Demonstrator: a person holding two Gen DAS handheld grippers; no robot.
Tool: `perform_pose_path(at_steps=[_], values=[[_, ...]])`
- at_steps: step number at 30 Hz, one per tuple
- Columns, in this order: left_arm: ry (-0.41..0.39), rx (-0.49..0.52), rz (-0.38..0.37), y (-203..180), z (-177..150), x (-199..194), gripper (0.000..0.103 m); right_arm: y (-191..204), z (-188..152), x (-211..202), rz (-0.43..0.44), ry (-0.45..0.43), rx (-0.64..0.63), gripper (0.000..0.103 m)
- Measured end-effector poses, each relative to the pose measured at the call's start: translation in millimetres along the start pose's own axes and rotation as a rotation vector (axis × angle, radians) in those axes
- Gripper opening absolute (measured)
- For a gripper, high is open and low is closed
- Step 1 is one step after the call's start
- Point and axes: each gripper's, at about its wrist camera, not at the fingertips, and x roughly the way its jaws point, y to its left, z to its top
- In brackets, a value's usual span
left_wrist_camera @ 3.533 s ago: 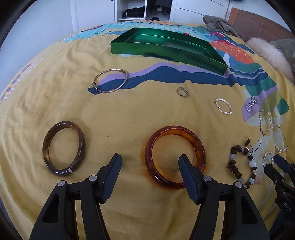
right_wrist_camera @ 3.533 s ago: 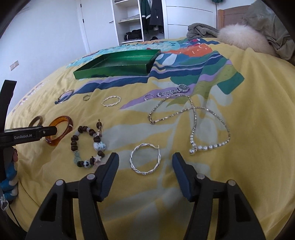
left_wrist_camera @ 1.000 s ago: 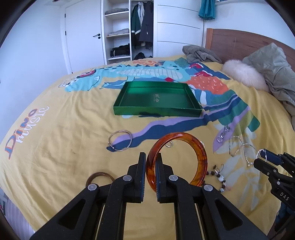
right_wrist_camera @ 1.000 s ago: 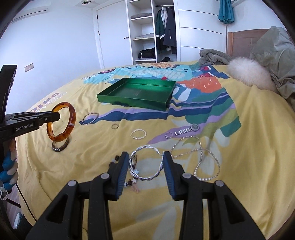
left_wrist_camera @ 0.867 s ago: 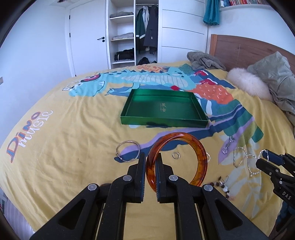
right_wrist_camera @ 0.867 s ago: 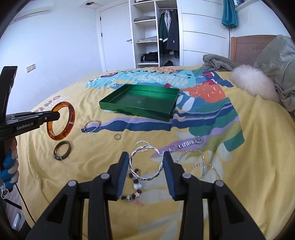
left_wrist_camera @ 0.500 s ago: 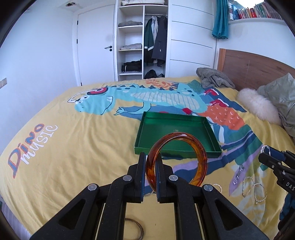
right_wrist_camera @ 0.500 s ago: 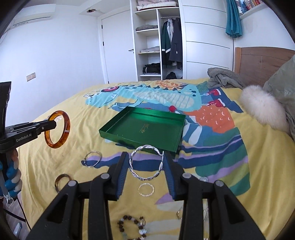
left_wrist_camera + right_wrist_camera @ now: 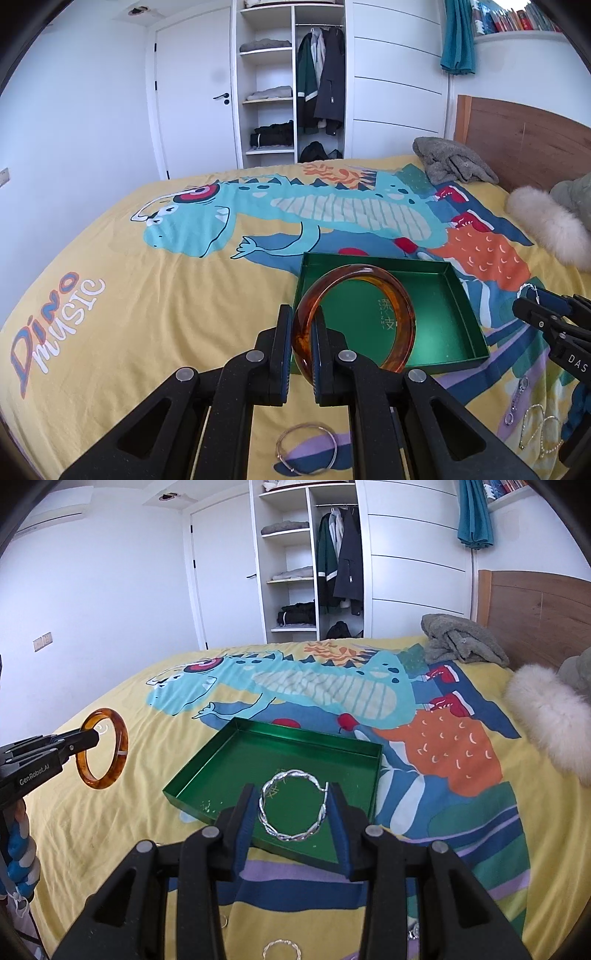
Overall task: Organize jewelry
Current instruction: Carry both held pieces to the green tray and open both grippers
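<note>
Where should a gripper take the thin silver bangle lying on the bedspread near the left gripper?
Come from above and pinch one side of the thin silver bangle across its wire rim, one finger inside the loop, one outside. It lies flat on the bedspread with an open middle, so there is probably nothing else to grip.

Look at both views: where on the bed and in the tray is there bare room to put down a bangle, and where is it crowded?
The green tray looks empty, its floor bare between all four walls. The yellow bedspread left of the tray, toward the printed lettering, is also bare. The near side is crowded: a thin bangle, chains and a small twisted ring lie there.
</note>
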Motion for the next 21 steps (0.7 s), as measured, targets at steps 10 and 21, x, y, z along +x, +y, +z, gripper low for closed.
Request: perform_pose_path(at_steps=[10, 21], values=[[0.062, 0.018, 0.02, -9.1, 15.4, 93.7, 0.009, -28.9, 9.6, 94.7, -0.003, 0.064, 0.012, 0.036], [0.231, 0.006, -0.037, -27.0, -14.0, 180.8, 0.009, -23.2, -20.5, 181.1, 0.009, 0.226, -0.025, 0.036]])
